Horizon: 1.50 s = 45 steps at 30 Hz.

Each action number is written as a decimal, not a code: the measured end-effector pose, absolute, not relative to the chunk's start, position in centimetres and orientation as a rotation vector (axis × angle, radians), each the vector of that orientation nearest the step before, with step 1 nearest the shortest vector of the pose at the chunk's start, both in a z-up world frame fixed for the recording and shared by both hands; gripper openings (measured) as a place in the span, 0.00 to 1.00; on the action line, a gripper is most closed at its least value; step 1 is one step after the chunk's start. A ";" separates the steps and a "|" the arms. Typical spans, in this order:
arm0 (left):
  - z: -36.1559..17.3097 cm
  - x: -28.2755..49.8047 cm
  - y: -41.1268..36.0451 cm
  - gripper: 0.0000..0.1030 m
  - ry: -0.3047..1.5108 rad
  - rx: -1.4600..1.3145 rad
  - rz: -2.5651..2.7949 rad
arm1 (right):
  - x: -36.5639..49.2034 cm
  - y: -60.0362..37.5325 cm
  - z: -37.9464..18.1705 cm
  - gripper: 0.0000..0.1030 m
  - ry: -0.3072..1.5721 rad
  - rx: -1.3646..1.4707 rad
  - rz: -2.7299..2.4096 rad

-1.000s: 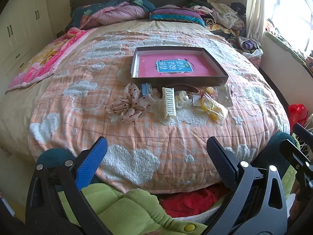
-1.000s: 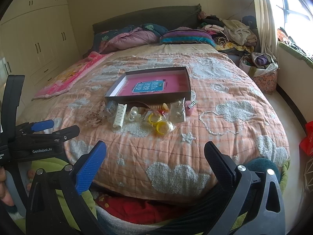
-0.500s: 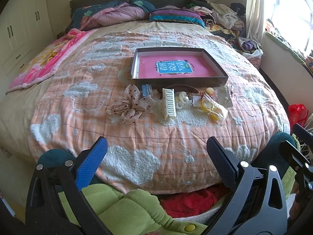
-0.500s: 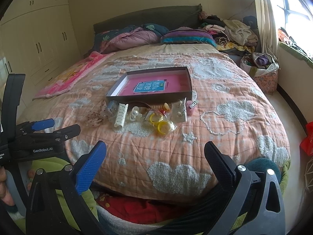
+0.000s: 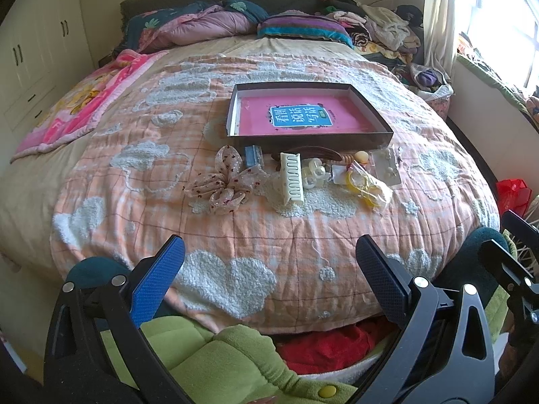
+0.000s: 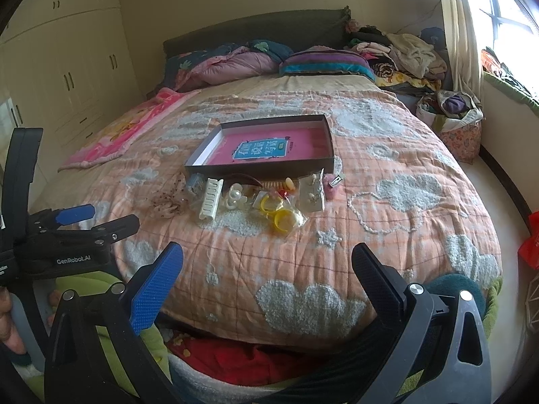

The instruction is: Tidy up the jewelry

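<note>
Jewelry [image 5: 337,175] beside dark box [image 5: 313,139]

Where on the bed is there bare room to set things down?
Bare quilt lies between the accessory row and the near edge, and left of the scrunchie. The box floor holds only a pink book. Crowded: the strip before the box, around the comb.

A home bedroom. A bed [image 6: 303,235] under a peach quilt with fluffy white clouds fills the centre of the frame, pillows [image 6: 323,62] against a dark headboard [image 6: 252,30] at top. Cream built-in wardrobes [image 6: 67,77] stand upper left; heaped clothes [image 6: 404,54] and a curtained window [image 6: 498,17] sit upper right.
</note>
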<state>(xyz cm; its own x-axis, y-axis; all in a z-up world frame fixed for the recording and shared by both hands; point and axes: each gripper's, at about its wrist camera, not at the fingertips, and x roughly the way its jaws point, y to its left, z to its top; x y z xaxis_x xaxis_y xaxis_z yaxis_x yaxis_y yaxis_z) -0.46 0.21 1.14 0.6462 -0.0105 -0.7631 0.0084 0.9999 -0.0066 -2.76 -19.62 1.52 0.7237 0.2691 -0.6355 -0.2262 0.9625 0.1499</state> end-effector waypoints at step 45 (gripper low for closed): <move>-7.8 15.8 7.5 0.91 1.042 0.050 -0.029 | 11.3 -18.5 -4.9 0.96 0.837 0.053 0.260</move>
